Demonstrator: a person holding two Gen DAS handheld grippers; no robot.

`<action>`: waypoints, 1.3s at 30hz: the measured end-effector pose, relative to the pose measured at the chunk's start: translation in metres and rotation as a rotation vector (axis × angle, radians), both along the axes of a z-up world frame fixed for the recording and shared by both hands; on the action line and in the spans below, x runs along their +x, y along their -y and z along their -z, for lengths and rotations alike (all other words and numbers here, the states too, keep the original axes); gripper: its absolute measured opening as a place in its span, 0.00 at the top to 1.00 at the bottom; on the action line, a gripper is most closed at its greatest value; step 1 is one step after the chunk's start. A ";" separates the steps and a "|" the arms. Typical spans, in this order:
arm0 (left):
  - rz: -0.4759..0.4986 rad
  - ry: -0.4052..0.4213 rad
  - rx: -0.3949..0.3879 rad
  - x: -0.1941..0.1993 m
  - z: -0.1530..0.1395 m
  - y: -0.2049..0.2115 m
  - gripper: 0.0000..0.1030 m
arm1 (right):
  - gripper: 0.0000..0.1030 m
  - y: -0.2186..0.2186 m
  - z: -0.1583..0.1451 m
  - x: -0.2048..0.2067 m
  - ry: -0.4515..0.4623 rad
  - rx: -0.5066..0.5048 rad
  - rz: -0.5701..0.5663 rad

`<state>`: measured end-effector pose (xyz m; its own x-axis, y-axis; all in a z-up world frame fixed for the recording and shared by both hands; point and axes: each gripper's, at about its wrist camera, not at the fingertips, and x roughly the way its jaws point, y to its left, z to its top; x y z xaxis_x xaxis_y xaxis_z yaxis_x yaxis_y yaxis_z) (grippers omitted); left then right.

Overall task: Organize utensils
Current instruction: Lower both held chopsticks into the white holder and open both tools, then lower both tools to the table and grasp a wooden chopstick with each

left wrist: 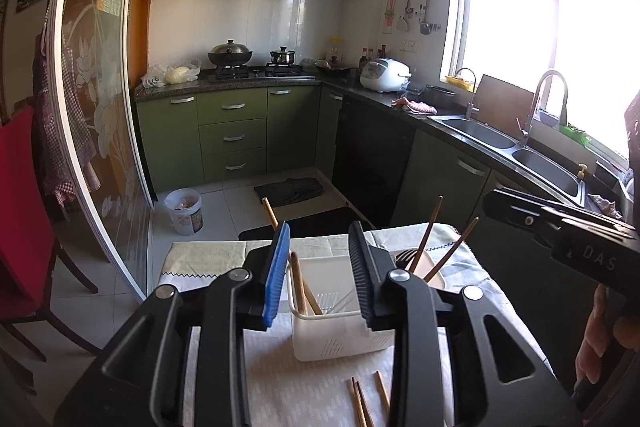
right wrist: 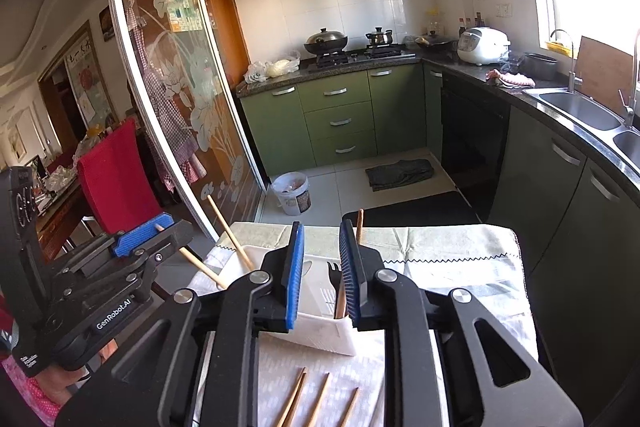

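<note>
From my left gripper I look down on the white utensil caddy on the cloth-covered table, and the jaws stand apart over its left compartment, where wooden chopsticks lean with nothing pinched between the pads. My right gripper hangs over the caddy's other end with its jaws parted too (narrower than the left, I think), a brown chopstick and a black fork standing in the gap; whether either pad touches that stick I cannot tell. Loose chopsticks lie flat on the cloth just in front of the caddy.
</note>
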<state>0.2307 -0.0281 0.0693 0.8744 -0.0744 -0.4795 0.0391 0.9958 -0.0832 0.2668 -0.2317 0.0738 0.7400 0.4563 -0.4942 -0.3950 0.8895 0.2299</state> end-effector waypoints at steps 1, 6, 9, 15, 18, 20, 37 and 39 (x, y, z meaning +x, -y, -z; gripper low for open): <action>0.009 -0.013 -0.007 -0.006 0.000 0.001 0.69 | 0.81 0.007 -0.003 -0.011 0.011 0.011 0.001; 0.083 -0.188 -0.043 -0.033 0.033 0.012 0.67 | 0.73 0.044 -0.002 -0.065 0.046 0.004 0.021; 0.135 -0.371 -0.032 -0.038 0.078 0.026 0.67 | 0.73 0.063 0.016 -0.090 0.017 -0.013 0.025; 0.130 -0.663 -0.032 -0.023 0.161 0.039 0.67 | 0.73 0.092 0.062 -0.116 -0.097 -0.016 0.025; 0.118 -0.731 -0.033 -0.017 0.183 0.042 0.67 | 0.73 0.105 0.081 -0.123 -0.139 -0.006 0.033; 0.110 -0.750 -0.013 -0.014 0.190 0.044 0.67 | 0.73 0.112 0.089 -0.123 -0.166 0.007 0.036; 0.085 -0.765 0.111 0.002 0.205 0.073 0.85 | 0.69 0.106 0.103 -0.117 -0.232 0.032 0.010; 0.083 -0.758 0.116 0.007 0.205 0.077 0.85 | 0.69 0.101 0.104 -0.116 -0.237 0.024 0.000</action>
